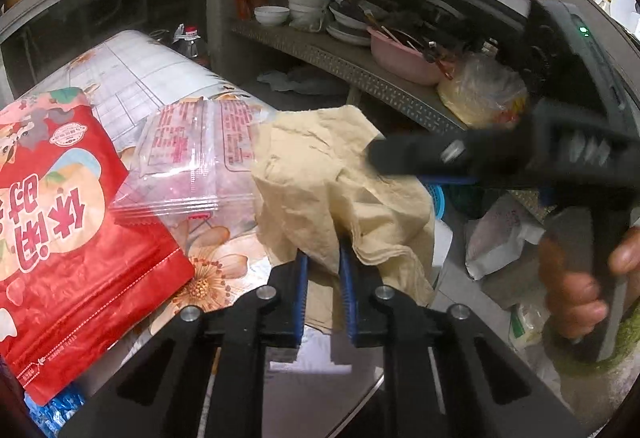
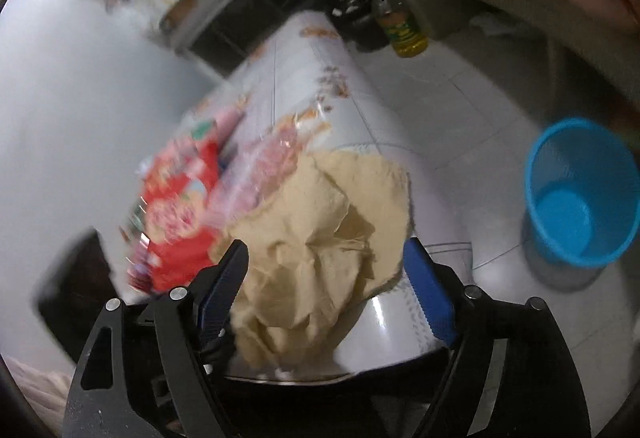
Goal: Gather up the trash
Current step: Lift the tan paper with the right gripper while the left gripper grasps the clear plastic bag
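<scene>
A crumpled tan paper point(image 1: 332, 182) lies at the right edge of a table covered with a floral cloth point(image 1: 152, 78). My left gripper point(image 1: 323, 270) is shut on the paper's near edge. My right gripper point(image 2: 324, 270) is open, its jaws on either side of the same paper point(image 2: 316, 238); it also shows in the left wrist view point(image 1: 384, 154), reaching in from the right. A red snack bag point(image 1: 60, 222) and a clear plastic packet point(image 1: 192, 162) lie on the table to the left. A blue bin point(image 2: 580, 190) stands on the floor at right.
A shelf point(image 1: 340, 54) behind the table holds bowls, plates and a pink basin point(image 1: 404, 58). An oil bottle point(image 2: 400, 26) stands on the tiled floor beyond the table. Bags lie on the floor at right point(image 1: 500, 234).
</scene>
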### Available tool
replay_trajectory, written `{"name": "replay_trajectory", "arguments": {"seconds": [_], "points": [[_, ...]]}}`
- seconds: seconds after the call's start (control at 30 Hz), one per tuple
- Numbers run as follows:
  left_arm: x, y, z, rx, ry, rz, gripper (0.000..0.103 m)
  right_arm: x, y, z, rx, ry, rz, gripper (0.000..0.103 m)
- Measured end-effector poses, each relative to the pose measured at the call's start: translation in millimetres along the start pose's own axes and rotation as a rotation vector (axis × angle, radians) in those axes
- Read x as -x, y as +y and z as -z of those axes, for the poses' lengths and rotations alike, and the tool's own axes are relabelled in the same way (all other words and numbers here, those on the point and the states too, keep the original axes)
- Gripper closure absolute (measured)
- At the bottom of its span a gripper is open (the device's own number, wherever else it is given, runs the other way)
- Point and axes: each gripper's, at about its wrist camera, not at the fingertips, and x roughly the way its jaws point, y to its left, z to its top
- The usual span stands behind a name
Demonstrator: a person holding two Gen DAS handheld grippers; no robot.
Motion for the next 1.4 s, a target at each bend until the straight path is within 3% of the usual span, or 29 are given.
{"name": "replay_trajectory", "arguments": {"seconds": [0.1, 0.23, 0.37, 0.47, 0.53, 0.63, 0.77, 1.1, 1.2, 1.4], "points": [[5, 3, 3, 0.009, -0.005, -0.001, 0.087, -15, 5, 2, 0.057, 0.027, 0.051, 0.033], [20, 8, 8, -0.011, -0.022, -0.034, 0.067, -13, 10, 3, 0.124, 0.020, 0.119, 0.047], [43, 22, 5, -0.009, -0.049, -0.049, 0.055, -1, 6, 11, 0.157, 0.011, 0.189, 0.063], [56, 33, -11, 0.033, -0.088, -0.083, 0.043, -1, 10, 14, 0.180, -0.007, 0.232, 0.071], [57, 41, -27, 0.072, -0.102, -0.092, 0.028, 0, 14, 16, 0.206, -0.021, 0.267, 0.077], [43, 47, -50, 0.092, -0.043, -0.142, 0.016, 3, 16, 18, 0.228, -0.035, 0.299, 0.089], [5, 57, -72, 0.124, 0.095, -0.202, 0.016, 8, 13, 22, 0.215, -0.040, 0.296, 0.096], [-47, 49, -84, 0.049, 0.226, -0.289, 0.020, 17, 1, 29, 0.127, -0.064, 0.236, 0.097], [-52, 48, -82, 0.032, 0.240, -0.289, 0.025, 16, 0, 28, 0.112, -0.067, 0.225, 0.098], [-51, 46, -82, 0.034, 0.224, -0.288, 0.047, 18, -4, 28, 0.084, -0.069, 0.199, 0.099]]}}
